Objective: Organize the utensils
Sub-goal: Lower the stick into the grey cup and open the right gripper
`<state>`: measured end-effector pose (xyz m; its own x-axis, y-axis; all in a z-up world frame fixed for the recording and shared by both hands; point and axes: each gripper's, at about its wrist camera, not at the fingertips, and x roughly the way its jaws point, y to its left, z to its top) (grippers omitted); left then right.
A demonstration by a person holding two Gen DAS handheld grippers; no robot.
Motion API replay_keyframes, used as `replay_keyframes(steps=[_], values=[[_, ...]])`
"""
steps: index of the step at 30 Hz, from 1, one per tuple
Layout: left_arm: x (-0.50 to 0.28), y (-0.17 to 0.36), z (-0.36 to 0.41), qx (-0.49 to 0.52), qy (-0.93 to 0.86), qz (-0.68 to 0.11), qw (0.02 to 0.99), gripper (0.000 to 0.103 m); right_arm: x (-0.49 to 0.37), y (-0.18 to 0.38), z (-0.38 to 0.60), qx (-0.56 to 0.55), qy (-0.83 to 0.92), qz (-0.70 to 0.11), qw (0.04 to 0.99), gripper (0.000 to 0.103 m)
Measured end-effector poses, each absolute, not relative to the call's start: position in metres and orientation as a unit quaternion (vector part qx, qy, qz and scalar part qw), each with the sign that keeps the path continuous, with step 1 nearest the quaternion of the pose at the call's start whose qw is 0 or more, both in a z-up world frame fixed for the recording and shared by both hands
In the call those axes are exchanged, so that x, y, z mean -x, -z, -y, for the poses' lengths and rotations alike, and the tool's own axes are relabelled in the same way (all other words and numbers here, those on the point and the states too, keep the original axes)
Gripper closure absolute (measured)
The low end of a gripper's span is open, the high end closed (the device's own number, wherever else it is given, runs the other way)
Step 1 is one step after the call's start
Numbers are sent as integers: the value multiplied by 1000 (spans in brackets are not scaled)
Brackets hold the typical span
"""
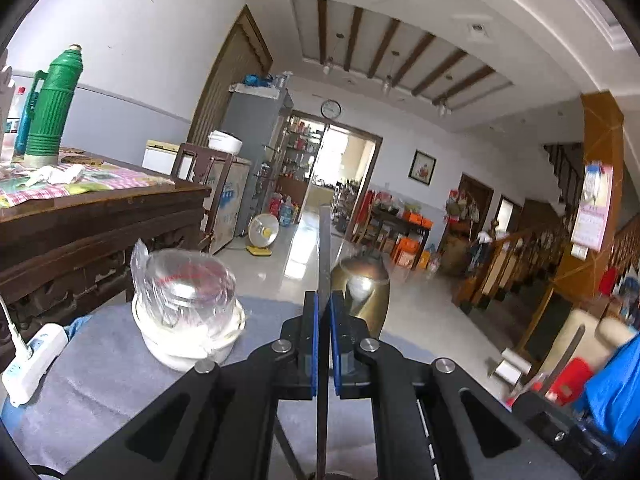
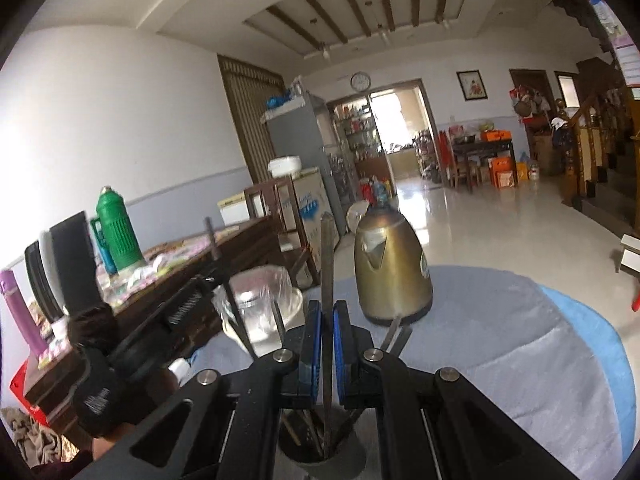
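Observation:
My left gripper (image 1: 324, 312) is shut on a thin flat metal utensil (image 1: 324, 240) that stands upright between its blue pads (image 1: 315, 320). My right gripper (image 2: 324, 316) is shut on another slim dark utensil (image 2: 327, 256), also upright. Its lower end reaches into a round dark utensil holder (image 2: 320, 452) just below the fingers, which holds several other utensils. The left gripper also shows at the left of the right wrist view (image 2: 218, 264), held by a black-gloved hand (image 2: 96, 380). Both grippers hover over a grey-blue cloth-covered round table (image 2: 500, 340).
A brass-coloured electric kettle (image 2: 390, 276) stands at the table's far side. A white bowl with plastic-wrapped glassware (image 1: 188, 312) sits at the left. A white power strip (image 1: 32, 356) lies at the table's left edge. A dark wooden table with a green thermos (image 1: 52, 108) stands beyond.

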<state>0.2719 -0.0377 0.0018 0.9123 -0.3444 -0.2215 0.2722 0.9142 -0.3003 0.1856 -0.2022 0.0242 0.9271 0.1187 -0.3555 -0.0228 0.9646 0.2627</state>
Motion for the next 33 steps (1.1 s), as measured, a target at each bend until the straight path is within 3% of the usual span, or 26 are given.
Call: replay_keyframes(steps=[9,12,14,19,25,29,33], values=[[-252,13,29,98,153,-168,969,96,-183,0,215,-167,-60,-248,952,94],[-237,5,19,91,157,-171,968,82,-175,-2,226,-198,-66,-254,944,91],[-227,1,9,90,155,-170,969,62,-168,-3,233,-216,-72,-248,942,85],[-197,-2,-13,86,157,-182,967,61,-144,-9,243,-231,-70,-232,942,67],[-171,14,-24,66,149,-233,959,54,-115,-5,250,-229,-65,-240,941,66],[-159,27,-13,31,133,-283,949,42,-100,11,255,-235,-63,-266,933,66],[-146,36,4,-9,133,-305,943,41,-89,29,258,-237,-59,-292,925,66]])
